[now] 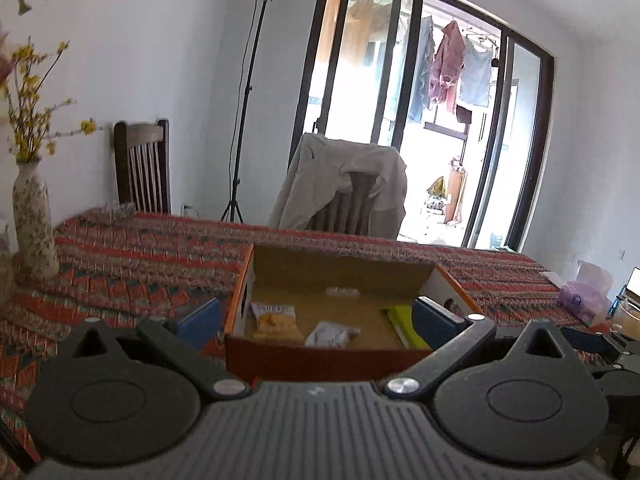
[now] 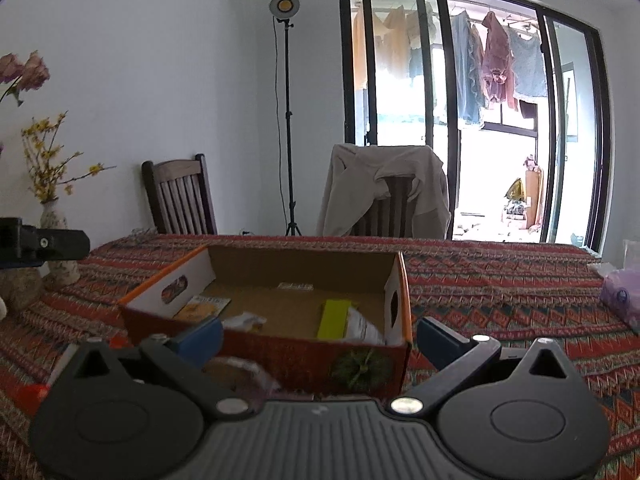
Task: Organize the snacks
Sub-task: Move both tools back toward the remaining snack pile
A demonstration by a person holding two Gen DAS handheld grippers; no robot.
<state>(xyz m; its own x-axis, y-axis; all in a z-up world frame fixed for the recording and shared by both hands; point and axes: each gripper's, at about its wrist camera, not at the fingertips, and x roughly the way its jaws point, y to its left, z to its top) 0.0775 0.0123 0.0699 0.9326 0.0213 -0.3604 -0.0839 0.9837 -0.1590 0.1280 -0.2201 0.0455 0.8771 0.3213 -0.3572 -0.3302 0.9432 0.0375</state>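
Both grippers, left [image 1: 316, 316] and right [image 2: 320, 340], are hovering spread and empty before the box [image 2: 256, 344]; the snack [image 2: 240, 372] outside its near wall probably needs pinching next.

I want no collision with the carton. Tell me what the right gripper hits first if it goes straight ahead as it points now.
Most likely the near wall of the cardboard box, which fills the gap ahead of the open right gripper. A blurred snack packet lies lower and nearer, but probably under that line; depth is unclear.

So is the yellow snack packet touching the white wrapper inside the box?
Apart. The left wrist view shows bare cardboard floor between the yellow snack packet and the white wrapper inside the box.
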